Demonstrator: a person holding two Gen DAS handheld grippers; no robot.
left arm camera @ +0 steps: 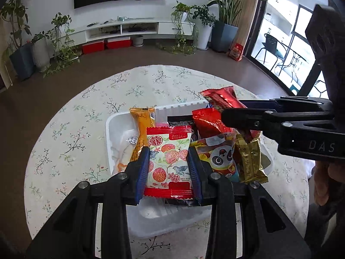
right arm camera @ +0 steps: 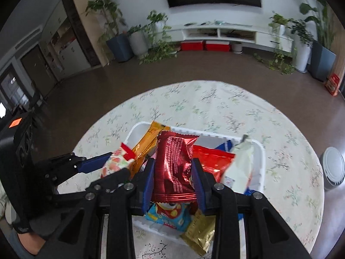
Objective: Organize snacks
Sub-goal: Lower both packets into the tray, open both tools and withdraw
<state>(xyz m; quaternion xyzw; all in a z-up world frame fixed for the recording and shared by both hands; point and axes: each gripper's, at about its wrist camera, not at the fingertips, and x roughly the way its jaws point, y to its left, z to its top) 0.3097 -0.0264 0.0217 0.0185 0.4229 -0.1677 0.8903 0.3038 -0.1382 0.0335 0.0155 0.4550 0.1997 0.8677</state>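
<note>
My left gripper (left arm camera: 169, 161) is shut on a white packet with red fruit prints and red ends (left arm camera: 169, 161), held above a white plastic tray (left arm camera: 117, 133). My right gripper (right arm camera: 172, 168) is shut on a dark red foil packet (right arm camera: 173, 166) over the same tray (right arm camera: 259, 161). In the tray lie an orange packet (left arm camera: 142, 133), a bright red foil packet (left arm camera: 207, 123), a panda packet (left arm camera: 220, 155) and a gold packet (left arm camera: 250, 161). The right gripper with its red packet (left arm camera: 222, 99) shows at the right of the left wrist view; the left gripper (right arm camera: 112, 166) shows at the left of the right wrist view.
The tray sits on a round table with a floral cloth (left arm camera: 86, 112). A grey round bin with a white lid (right arm camera: 333, 168) stands beside the table at the right. Potted plants (left arm camera: 224, 21), a TV cabinet (left arm camera: 129, 29) and red boxes (left arm camera: 107, 44) line the far wall.
</note>
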